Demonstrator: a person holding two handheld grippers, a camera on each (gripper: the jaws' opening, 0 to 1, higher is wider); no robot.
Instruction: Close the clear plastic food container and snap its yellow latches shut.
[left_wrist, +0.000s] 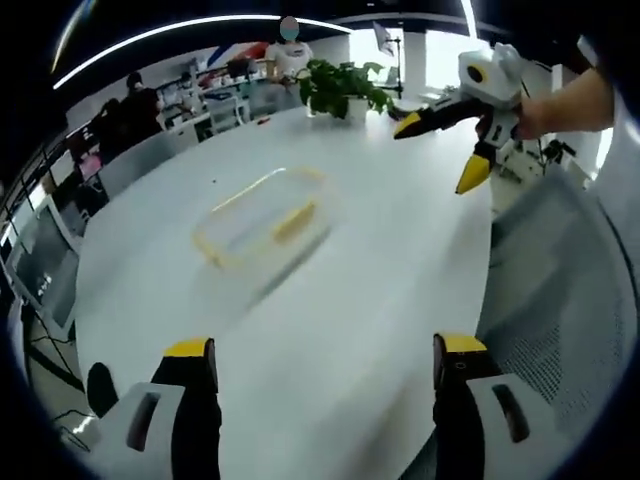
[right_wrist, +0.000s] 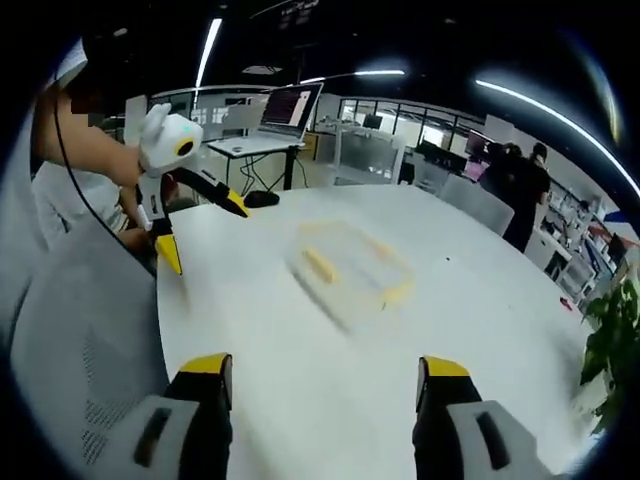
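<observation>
Left tool (left_wrist: 325, 365): yellow-tipped black jaws spread wide at the bottom of the left gripper view, nothing between them, held above the near edge of the round white tabletop (left_wrist: 380, 300). The same tool appears at upper left of the right gripper view (right_wrist: 200, 228), held in a person's hand (right_wrist: 160, 190), jaws apart, tips over the tabletop edge.

Right tool (right_wrist: 325, 370): jaws likewise spread at the bottom of the right gripper view, holding nothing, above the white tabletop (right_wrist: 480, 300). In the left gripper view it sits at upper right (left_wrist: 440, 150), gripped by a hand (left_wrist: 530, 115), jaws splayed, clear of the surface.

Clear rectangular plastic food container with yellow latches (left_wrist: 265, 225): resting on the tabletop, centre-left of the left gripper view, well apart from both tools. Image is motion-blurred; yellow trim runs along the rim, and one yellow latch (left_wrist: 293, 220) is visible on the long side. Whether the lid is seated cannot be told. In the right gripper view the container (right_wrist: 350, 265) lies mid-frame, slightly above centre.

Surroundings: green potted plant (left_wrist: 340, 88) at the far tabletop edge, top centre of the left gripper view. Grey mesh chair back (left_wrist: 560, 290) at the right. Open laptop (right_wrist: 290, 110) on a desk at upper centre of the right gripper view. People stand in the background.
</observation>
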